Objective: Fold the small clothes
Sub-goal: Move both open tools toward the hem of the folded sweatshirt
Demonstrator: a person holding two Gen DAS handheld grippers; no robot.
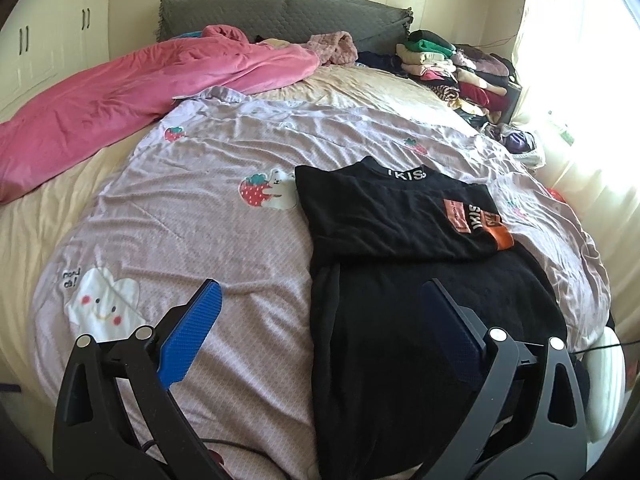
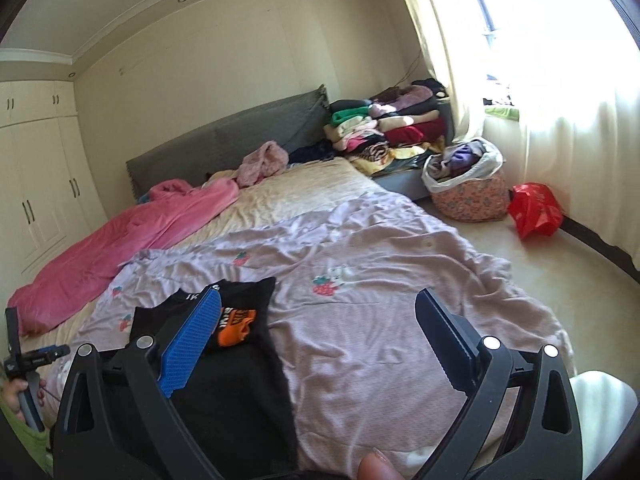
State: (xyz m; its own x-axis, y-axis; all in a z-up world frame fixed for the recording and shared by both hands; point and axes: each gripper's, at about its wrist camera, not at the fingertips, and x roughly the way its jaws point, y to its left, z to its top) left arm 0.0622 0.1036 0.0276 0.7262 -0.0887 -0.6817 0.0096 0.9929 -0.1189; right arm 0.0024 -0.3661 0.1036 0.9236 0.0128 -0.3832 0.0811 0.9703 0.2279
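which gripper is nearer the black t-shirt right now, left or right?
Left, as far as the views show. The left gripper hangs open right over the black t-shirt's near edge; the right gripper, also open, is above bare lilac quilt, the shirt to its left.

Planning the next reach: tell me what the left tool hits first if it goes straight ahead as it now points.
Most likely the near left edge of the partly folded black T-shirt with the orange patch, lying on the lilac strawberry-print quilt. The open left tool straddles that edge, so depth is uncertain.
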